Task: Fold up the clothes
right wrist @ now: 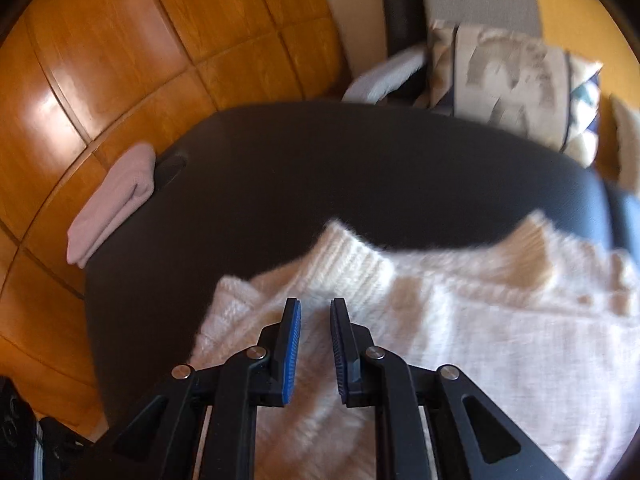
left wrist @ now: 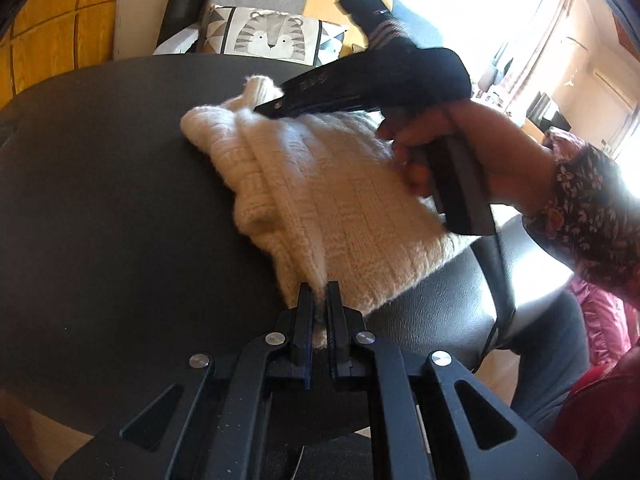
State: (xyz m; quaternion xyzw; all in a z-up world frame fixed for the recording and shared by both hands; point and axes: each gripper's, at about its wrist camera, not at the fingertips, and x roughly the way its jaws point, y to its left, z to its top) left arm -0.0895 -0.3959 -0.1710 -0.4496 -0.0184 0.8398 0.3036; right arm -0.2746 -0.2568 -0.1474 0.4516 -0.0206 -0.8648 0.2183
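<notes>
Mid-fold, as I judge it: folded pale lilac cloth (right wrist: 110,204) at frame left on the black round table (right wrist: 280,168); cream ribbed knit sweater (left wrist: 320,200) bunched at centre, its near edge pinched in the left gripper (left wrist: 320,300); right gripper (right wrist: 316,320) slightly parted, empty, over the knit; next likely: carry the edge across.

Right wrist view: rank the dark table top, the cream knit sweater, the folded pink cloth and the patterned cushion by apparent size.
1. dark table top
2. cream knit sweater, enlarged by nearness to the camera
3. patterned cushion
4. folded pink cloth
The last two look close; the cushion is blurred and farther, so unsure.
</notes>
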